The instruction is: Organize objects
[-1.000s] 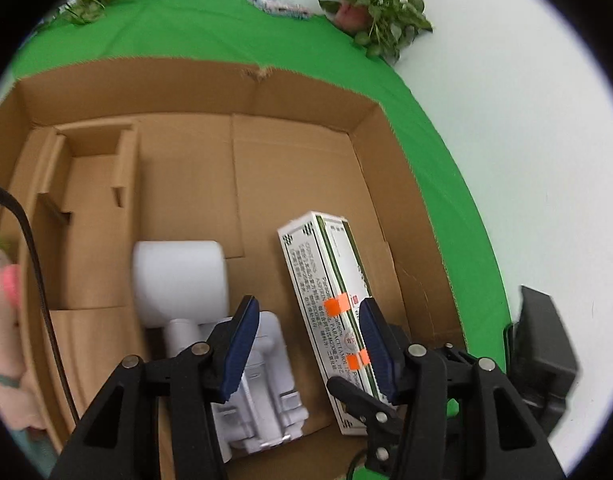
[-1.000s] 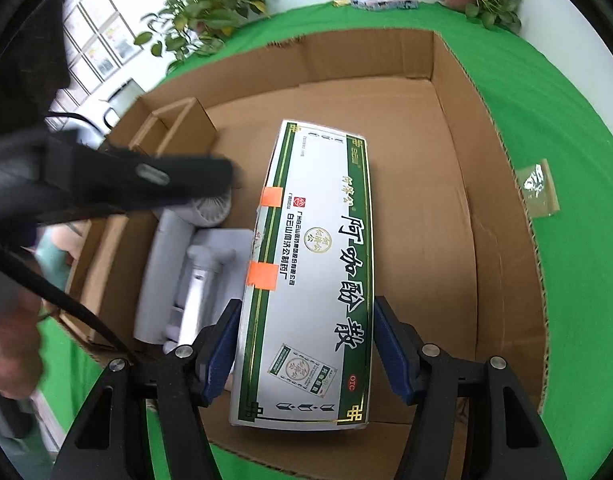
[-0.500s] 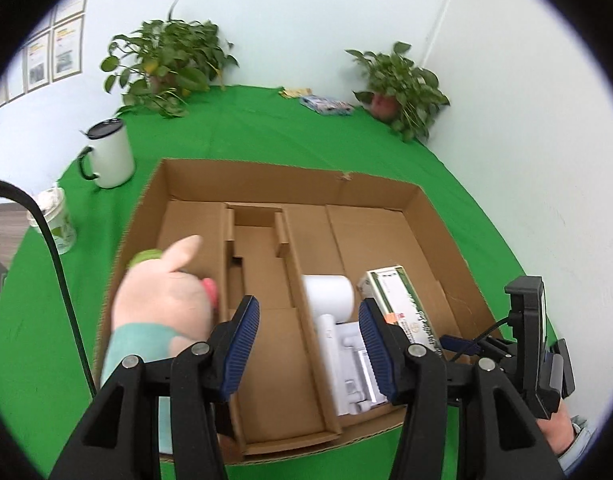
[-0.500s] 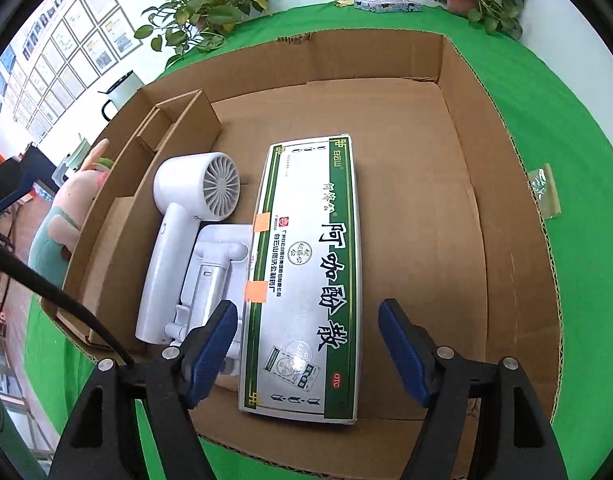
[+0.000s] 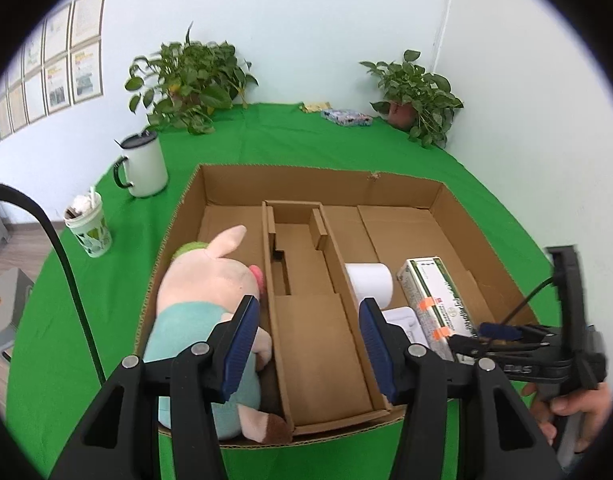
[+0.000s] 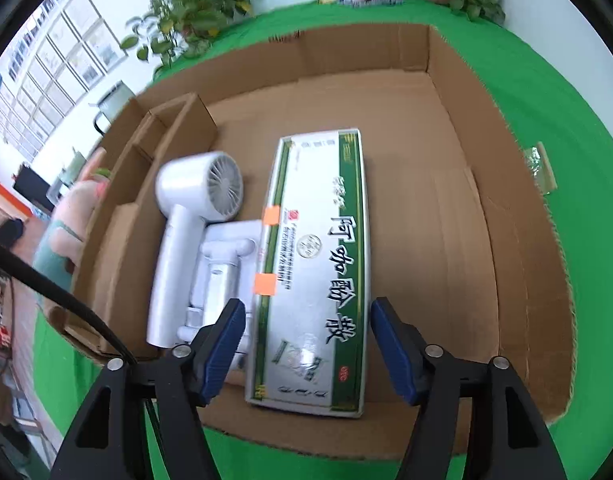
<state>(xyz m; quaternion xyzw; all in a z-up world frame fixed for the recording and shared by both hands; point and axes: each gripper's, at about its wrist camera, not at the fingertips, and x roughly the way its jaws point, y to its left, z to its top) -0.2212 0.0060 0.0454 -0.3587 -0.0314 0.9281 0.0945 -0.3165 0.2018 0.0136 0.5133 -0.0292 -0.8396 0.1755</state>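
A cardboard box (image 5: 290,174) with dividers stands on the green table. A pink plush pig (image 5: 202,300) lies in its left compartment. A white hair dryer (image 6: 186,220) and a green-and-white medicine box (image 6: 318,264) lie in the right compartment, and both show in the left wrist view too, the dryer (image 5: 370,280) beside the medicine box (image 5: 438,300). My left gripper (image 5: 308,348) is open and empty above the box's near edge. My right gripper (image 6: 306,344) is open and straddles the medicine box's near end from above.
A white mug (image 5: 142,168) and a paper cup (image 5: 88,226) stand on the table left of the box. Two potted plants (image 5: 190,80) (image 5: 418,96) stand at the back. A small wrapper (image 6: 540,168) lies to the right of the box.
My left gripper has pulled up and back from the right compartment, so the whole box shows. My right gripper has let go of the medicine box and backed off slightly.
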